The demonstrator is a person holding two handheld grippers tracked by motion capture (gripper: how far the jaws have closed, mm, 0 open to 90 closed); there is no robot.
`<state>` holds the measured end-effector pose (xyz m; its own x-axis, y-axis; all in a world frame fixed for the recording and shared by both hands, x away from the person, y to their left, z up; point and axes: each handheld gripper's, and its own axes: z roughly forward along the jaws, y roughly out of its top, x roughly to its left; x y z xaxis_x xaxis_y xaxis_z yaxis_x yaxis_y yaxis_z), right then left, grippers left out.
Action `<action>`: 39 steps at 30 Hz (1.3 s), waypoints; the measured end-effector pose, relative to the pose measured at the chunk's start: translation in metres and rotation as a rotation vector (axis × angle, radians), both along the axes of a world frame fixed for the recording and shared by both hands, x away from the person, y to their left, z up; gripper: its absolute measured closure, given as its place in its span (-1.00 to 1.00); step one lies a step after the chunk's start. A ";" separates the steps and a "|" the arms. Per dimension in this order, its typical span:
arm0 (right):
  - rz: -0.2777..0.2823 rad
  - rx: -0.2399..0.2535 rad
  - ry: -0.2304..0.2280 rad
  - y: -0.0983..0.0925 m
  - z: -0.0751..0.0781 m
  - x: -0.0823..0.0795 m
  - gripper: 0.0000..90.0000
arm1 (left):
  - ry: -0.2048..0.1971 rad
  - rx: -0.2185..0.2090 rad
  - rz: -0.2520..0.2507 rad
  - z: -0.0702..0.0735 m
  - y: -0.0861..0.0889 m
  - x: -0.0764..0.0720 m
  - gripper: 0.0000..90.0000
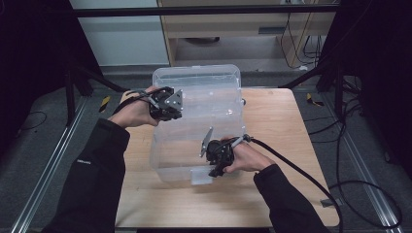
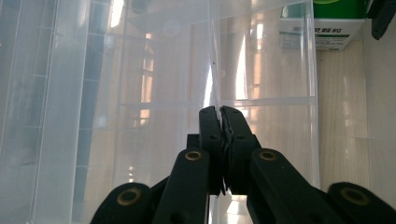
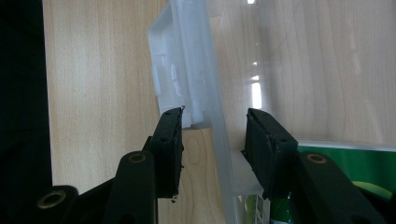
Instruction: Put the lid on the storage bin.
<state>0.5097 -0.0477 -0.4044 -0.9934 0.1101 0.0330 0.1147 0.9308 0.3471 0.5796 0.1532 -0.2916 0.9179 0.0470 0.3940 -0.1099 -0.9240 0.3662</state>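
Nearest, the right gripper [image 1: 217,162] straddles the clear plastic bin's [image 1: 197,121] near rim — jaws apart, one either side of the wall. Farther back, the left gripper [image 1: 167,104] is clamped on the bin's left wall, which sits mid-table [image 1: 286,145].

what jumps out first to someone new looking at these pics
A big clear plastic bin sits mid-table on the light wooden table, with a gripper on two of its sides. The left gripper is pinched shut on the bin's thin wall, while the right gripper straddles the near rim, jaws apart. A green-and-white box shows through the plastic.
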 end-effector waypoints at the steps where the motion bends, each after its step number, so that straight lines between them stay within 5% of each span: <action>1: 0.001 -0.003 -0.003 0.000 0.000 0.000 0.28 | 0.000 0.000 0.000 0.000 0.000 0.000 0.95; 21: -0.004 0.004 -0.021 0.000 0.000 -0.003 0.27 | 0.001 -0.013 -0.028 -0.004 0.005 -0.030 0.95; 32: 0.008 0.010 -0.058 -0.001 0.001 -0.007 0.25 | 0.069 -0.012 -0.007 -0.010 0.008 -0.048 0.94; 35: 0.031 0.010 -0.065 0.000 0.002 -0.011 0.44 | 0.074 -0.014 -0.008 -0.012 0.008 -0.051 0.94; 39: 0.031 0.011 -0.103 -0.001 0.003 -0.015 0.39 | 0.071 -0.018 -0.008 -0.013 0.008 -0.053 0.93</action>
